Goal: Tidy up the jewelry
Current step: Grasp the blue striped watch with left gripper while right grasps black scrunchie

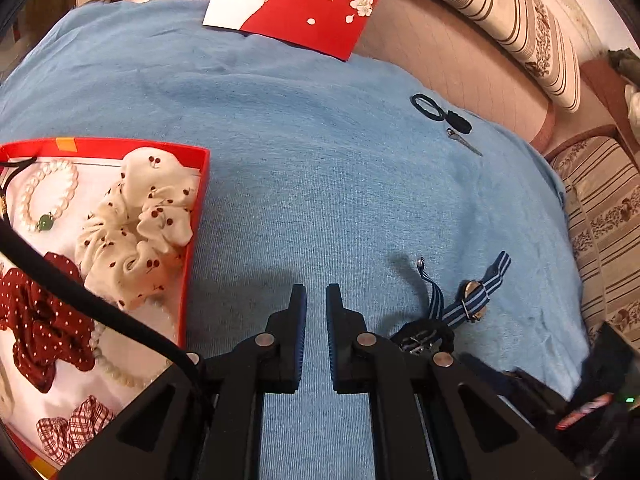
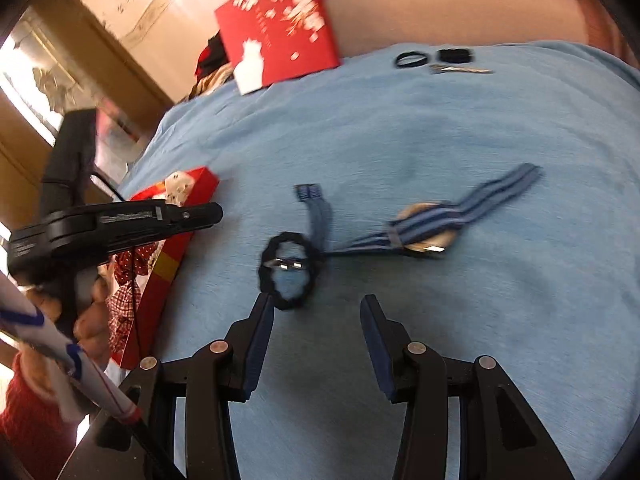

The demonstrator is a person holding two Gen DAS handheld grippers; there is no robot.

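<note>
A red box (image 1: 197,200) holds a cream cherry-print scrunchie (image 1: 140,216), a pearl bracelet (image 1: 48,192), a dark red dotted scrunchie (image 1: 36,320) and a pearl necklace (image 1: 116,368). My left gripper (image 1: 316,294) is shut and empty over the blue cloth, just right of the box; in the right wrist view the left gripper (image 2: 218,213) hangs over the box's (image 2: 168,276) edge. A black hair tie (image 2: 288,270) lies on a silver clip, touching the blue striped watch (image 2: 428,228). My right gripper (image 2: 316,302) is open and empty, its left fingertip beside the tie.
A blue cloth (image 1: 320,160) covers the surface. The red lid (image 1: 296,0) with a white cat lies at the far edge. Two more black hair ties (image 1: 428,106) and a metal clip (image 1: 464,142) lie far right. Striped cushions (image 1: 600,220) border the right side.
</note>
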